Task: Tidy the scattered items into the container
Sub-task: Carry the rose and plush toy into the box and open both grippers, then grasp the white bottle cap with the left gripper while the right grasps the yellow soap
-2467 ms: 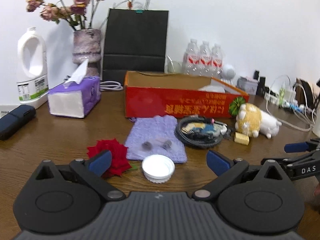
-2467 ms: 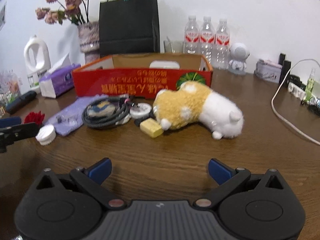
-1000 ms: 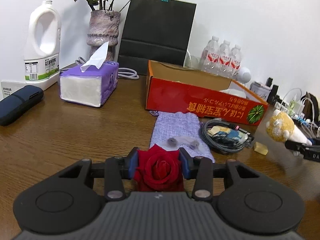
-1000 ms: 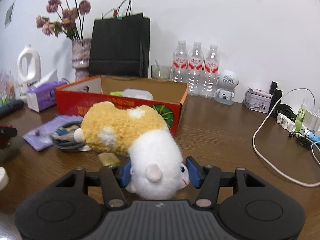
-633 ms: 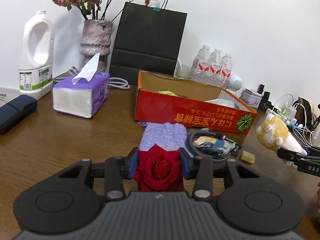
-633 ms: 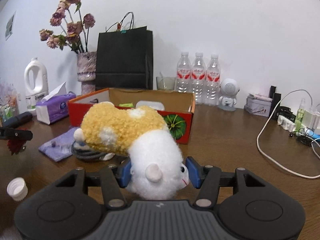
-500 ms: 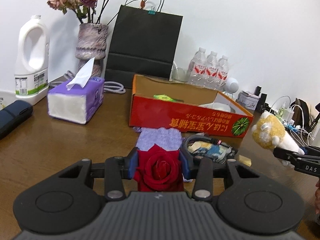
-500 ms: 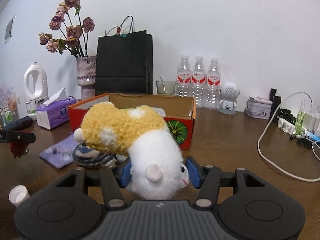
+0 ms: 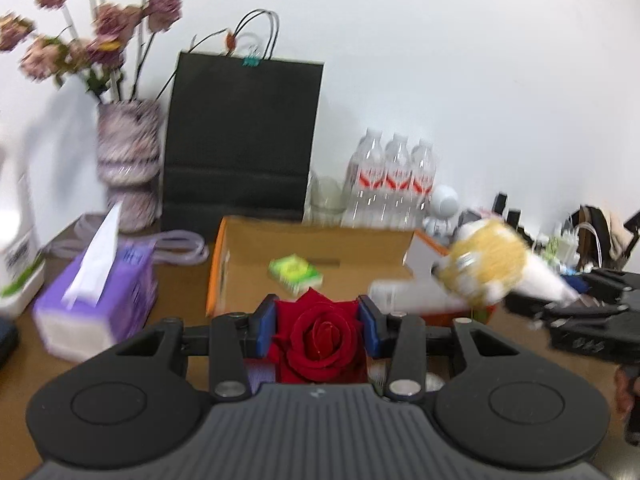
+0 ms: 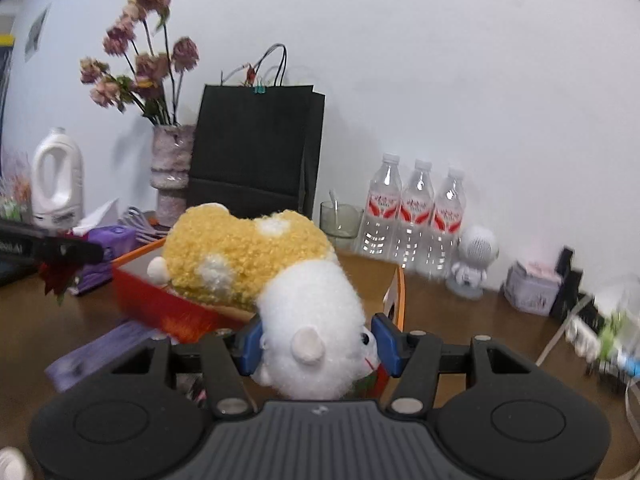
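My left gripper (image 9: 318, 326) is shut on a red rose (image 9: 320, 338), held in the air just before the near wall of the red cardboard box (image 9: 228, 264). A green packet (image 9: 295, 272) lies inside the box. My right gripper (image 10: 318, 344) is shut on a yellow and white plush toy (image 10: 272, 272), held above the box's right end (image 10: 394, 280). The plush (image 9: 484, 266) and right gripper also show in the left wrist view. The rose (image 10: 60, 276) shows at the left in the right wrist view.
A purple tissue box (image 9: 100, 292), vase of dried flowers (image 9: 128, 164), black paper bag (image 9: 240, 136), white jug (image 10: 58, 176), water bottles (image 10: 416, 216), a glass (image 10: 340, 220) and a white robot figure (image 10: 474, 260) stand around the box. A purple pouch (image 10: 100, 348) lies below.
Both grippers have risen and moved forward toward the box with their loads. The box interior now shows from above, and the plush hangs over its right end.
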{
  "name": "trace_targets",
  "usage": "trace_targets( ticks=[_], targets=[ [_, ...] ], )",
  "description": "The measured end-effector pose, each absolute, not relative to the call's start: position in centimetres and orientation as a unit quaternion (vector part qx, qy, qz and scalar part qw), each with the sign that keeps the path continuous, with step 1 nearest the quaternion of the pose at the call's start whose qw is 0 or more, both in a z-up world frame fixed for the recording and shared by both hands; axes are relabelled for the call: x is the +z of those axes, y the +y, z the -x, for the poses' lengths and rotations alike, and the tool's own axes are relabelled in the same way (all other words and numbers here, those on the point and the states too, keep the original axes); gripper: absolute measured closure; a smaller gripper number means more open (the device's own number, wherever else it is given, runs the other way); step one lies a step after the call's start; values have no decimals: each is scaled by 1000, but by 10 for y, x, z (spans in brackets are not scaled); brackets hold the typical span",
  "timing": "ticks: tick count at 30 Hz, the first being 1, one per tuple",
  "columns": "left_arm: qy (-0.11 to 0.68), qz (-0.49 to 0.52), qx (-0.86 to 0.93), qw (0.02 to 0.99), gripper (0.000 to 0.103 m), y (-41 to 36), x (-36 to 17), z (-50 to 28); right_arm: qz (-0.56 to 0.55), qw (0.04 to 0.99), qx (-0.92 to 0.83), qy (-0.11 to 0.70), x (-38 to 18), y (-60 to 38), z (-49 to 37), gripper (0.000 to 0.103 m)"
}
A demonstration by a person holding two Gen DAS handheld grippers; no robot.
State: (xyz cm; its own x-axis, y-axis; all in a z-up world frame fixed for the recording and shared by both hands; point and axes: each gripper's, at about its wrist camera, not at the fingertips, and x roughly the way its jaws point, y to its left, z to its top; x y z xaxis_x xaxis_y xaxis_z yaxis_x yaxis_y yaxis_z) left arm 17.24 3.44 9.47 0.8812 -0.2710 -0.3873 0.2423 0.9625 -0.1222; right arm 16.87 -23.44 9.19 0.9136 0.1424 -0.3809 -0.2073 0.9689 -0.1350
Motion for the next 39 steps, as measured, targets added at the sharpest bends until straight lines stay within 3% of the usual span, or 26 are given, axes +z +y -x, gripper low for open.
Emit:
trace_targets(
  ticks=[6,14,15,16,17,18,19,31,39],
  targets=[
    [217,14,-103,971,60,7,107,-240,79,966,60,240,106,-225,-256,48],
    [275,34,-80,957,54,-8,78,-297,45,951,37,304,72,-219,-313,46],
    [282,34,-74,956,44,-9,74,-302,41,950,37,307,70,-219,-314,46],
    [289,35,-70,954,23,-9,72,-306,38,949,40,309,67,-219,-316,39],
    [294,37,-69,953,13,-8,70,-310,37,948,46,313,65,-220,-318,20],
    [294,40,-74,952,0,-7,68,-310,37,947,54,314,65,-220,-319,11],
    [290,42,-82,953,0,-6,68,-309,39,948,60,309,66,-220,-317,0],
    [277,42,-98,955,0,-4,81,-284,35,950,92,297,77,-213,-286,0],
    [232,19,-130,964,0,8,100,-203,46,957,116,261,89,-219,-207,0]
  ],
)
